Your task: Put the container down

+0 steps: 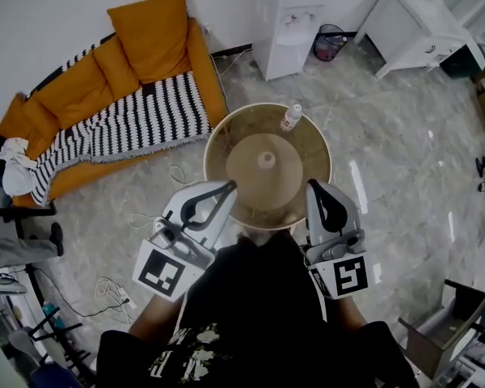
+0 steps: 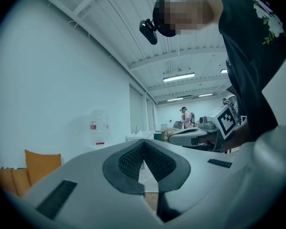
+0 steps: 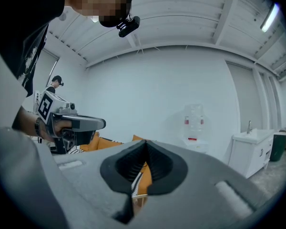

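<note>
Pinching the rim from opposite sides, your left claw [image 1: 226, 187] and right claw [image 1: 314, 186] carry the round tan container [image 1: 244, 186] between them at the centre of the head view, over the marble floor [image 1: 388, 176]. Both claws are clamped narrow on that rim. Each gripper view shows the pads meeting, with a tan edge wedged low between them. A two-sided grip suits a vessel this wide and holds it level. That matters because a small bottle [image 1: 291, 116] shows at its upper right edge, though I cannot tell whether it is inside or beyond. The orange sofa [image 1: 81, 95] fills the upper left, so I judge the bare floor below is where you should lower it.
</note>
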{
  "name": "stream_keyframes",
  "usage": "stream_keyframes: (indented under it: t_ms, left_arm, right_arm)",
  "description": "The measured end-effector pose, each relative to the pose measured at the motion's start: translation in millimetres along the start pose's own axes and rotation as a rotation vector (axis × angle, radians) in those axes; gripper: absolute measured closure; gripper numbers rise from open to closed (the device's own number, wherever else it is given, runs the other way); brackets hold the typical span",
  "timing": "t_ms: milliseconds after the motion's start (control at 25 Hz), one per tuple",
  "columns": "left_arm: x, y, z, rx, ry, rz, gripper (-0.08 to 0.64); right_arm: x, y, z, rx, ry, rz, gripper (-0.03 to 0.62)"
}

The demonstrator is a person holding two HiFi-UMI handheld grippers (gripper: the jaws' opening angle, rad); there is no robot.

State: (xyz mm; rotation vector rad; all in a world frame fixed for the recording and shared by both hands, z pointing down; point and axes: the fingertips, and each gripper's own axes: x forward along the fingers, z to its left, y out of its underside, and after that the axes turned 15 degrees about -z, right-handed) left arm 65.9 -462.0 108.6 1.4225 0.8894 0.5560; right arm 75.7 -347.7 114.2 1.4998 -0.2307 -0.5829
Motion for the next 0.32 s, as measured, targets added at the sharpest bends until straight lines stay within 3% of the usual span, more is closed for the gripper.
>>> stream_keyframes:
  t_ms: [320]
  left_arm:
    - [5,12,10,-0.001,-0.005,0.034,0.555]
  right_arm:
    - [9,16,-12,0.007,0.007,0.045,0.598]
